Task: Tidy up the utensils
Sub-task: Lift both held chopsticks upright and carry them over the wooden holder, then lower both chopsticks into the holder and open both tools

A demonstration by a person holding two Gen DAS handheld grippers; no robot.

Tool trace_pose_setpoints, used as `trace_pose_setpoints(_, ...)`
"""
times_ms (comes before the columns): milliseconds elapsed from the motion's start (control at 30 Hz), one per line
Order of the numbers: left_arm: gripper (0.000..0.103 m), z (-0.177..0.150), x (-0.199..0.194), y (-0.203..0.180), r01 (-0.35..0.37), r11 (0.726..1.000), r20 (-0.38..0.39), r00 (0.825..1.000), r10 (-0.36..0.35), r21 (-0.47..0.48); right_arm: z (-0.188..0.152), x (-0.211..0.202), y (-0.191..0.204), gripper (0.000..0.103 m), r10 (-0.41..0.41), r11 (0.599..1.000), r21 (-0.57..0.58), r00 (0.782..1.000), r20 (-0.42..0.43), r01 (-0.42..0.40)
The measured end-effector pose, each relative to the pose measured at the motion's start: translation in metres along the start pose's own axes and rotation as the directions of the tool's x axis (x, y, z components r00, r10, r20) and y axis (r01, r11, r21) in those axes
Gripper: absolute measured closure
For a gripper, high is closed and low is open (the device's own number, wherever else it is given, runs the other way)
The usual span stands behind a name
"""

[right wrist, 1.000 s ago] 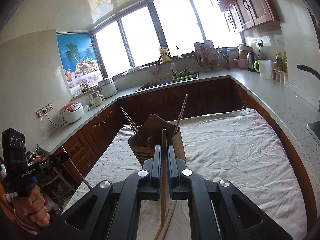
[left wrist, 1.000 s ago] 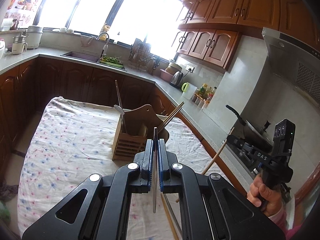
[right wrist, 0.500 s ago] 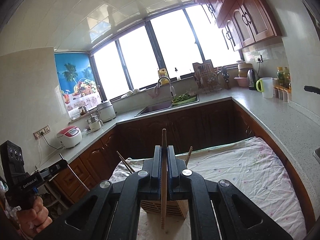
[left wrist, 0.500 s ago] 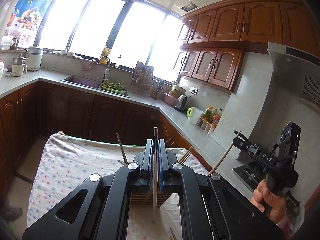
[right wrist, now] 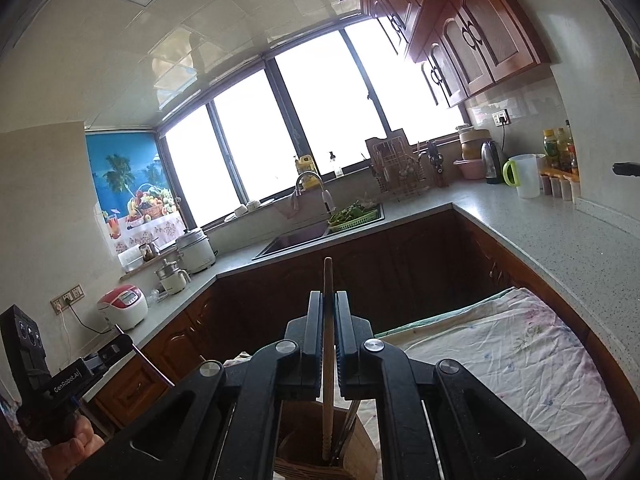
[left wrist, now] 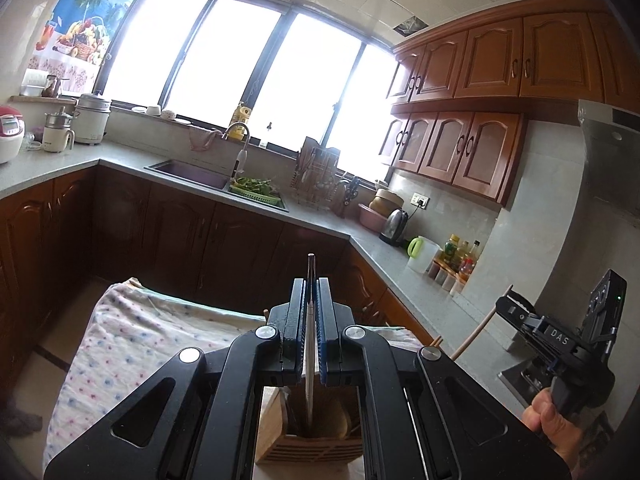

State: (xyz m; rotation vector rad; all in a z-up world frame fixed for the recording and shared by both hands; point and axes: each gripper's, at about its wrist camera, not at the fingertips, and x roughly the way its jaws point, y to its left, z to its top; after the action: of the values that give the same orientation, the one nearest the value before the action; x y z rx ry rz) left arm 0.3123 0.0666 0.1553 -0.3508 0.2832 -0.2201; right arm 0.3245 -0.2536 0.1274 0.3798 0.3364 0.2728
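Observation:
My left gripper point(left wrist: 311, 300) is shut on a thin metal chopstick point(left wrist: 309, 344). It holds it upright, with the lower end down in the wooden utensil holder point(left wrist: 308, 438) just below. My right gripper point(right wrist: 328, 312) is shut on a wooden chopstick point(right wrist: 328, 360). Its lower end also reaches into the wooden holder point(right wrist: 360, 456), beside other utensils. The right gripper with its wooden stick shows at the right of the left wrist view point(left wrist: 520, 316). The left gripper shows at the lower left of the right wrist view point(right wrist: 116, 344).
The holder stands on a table with a floral cloth point(left wrist: 132, 340), which also shows in the right wrist view point(right wrist: 520, 360). Dark cabinets and a grey L-shaped counter point(right wrist: 540, 232) surround it, with a sink point(left wrist: 188, 172), a dish rack, a kettle, a jug and bottles.
Both grippers have risen and tilted over the holder. The holder has dropped from mid-view to right under the fingers, and both chopsticks now point down into it.

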Motion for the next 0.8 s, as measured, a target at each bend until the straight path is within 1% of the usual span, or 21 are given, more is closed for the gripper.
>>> trace_pose_setpoints(133, 0.1, -0.016, 0.015, 0.012, -0.02, 0.999, -0.025, 0.999, 0.019, -0.037, -0.013, 0.01, -0.007, 0.098, -0.014, 1.0, 0.015, 1.0, -0.006, 0.014)
trace_pose_setpoints(200, 0.1, -0.025, 0.021, 0.015, -0.026, 0.999, -0.044, 0.999, 0.024, -0.044, -0.019, 0.017, -0.007, 0.098, -0.019, 1.0, 0.012, 1.0, -0.023, 0.02)
trace_pose_setpoints(467, 0.1, -0.05, 0.033, 0.014, -0.029, 0.999, -0.104, 0.994, 0.025, -0.04, -0.043, 0.032, -0.01, 0.098, -0.023, 1.0, 0.019, 0.996, -0.084, 0.024)
trace_pose_setpoints(800, 0.099, -0.065, 0.032, 0.015, -0.026, 0.998, -0.119, 0.993, 0.019, -0.056, -0.061, 0.036, -0.017, 0.098, -0.036, 0.998, 0.056, 0.994, -0.106, 0.042)
